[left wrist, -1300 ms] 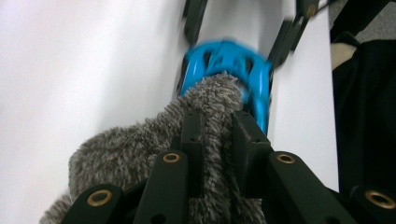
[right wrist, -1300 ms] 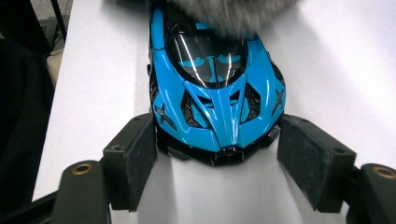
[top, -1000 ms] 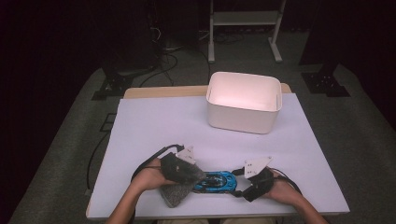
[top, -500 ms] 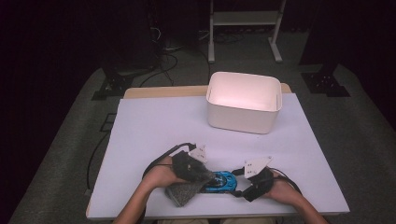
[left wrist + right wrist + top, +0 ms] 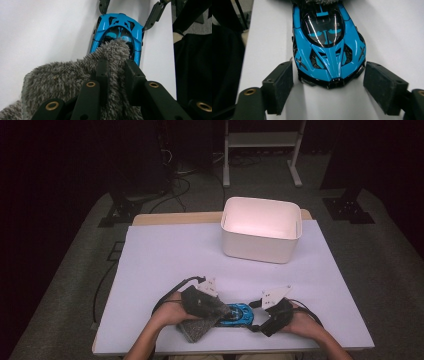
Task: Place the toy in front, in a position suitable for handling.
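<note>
One blue car (image 5: 329,47), one bin (image 5: 261,228); my left tongs (image 5: 117,75) clamped one grey cloth (image 5: 65,82) lower centre; my right tongs (image 5: 328,87) gaped wide, flanking the car's nose.

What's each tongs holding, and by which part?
Left tongs pinch a bunched fold of the grey cloth. Right tongs hold nothing, open around the blue toy car's nose.

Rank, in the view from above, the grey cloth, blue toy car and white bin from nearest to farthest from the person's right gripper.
From the right gripper:
1. Blue toy car, just to its left, nose between its open fingers.
2. Grey fluffy cloth, farther left, held by the left gripper on the car.
3. White bin, at the table's far side.
</note>
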